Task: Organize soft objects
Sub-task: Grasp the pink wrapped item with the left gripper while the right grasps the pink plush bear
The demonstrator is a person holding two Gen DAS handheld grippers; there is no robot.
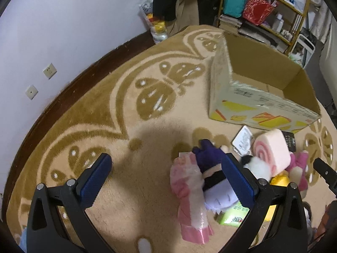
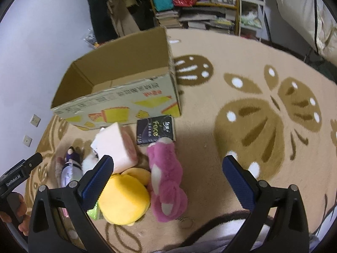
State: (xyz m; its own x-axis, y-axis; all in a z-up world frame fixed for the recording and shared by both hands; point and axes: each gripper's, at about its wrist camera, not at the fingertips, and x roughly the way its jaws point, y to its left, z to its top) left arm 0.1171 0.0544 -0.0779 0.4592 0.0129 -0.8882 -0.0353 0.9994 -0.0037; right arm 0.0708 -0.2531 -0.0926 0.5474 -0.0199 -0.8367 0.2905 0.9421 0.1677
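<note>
A pile of soft toys lies on the tan carpet in front of an open cardboard box (image 1: 261,107), which also shows in the right wrist view (image 2: 118,103). The pile holds a pink bear (image 2: 166,181), a yellow plush (image 2: 124,200), a pink swirl-roll cushion (image 2: 118,145) (image 1: 271,149), a purple-haired doll (image 1: 210,168) and a pink wrapped plush (image 1: 189,191). My left gripper (image 1: 168,181) is open and empty, hovering over the doll's left side. My right gripper (image 2: 168,181) is open and empty above the pink bear.
A dark tissue pack (image 2: 154,129) lies by the box, and a green packet (image 1: 231,215) lies under the toys. Cluttered shelves (image 1: 263,10) stand behind the box. A wall (image 1: 63,31) with sockets borders the carpet's left edge.
</note>
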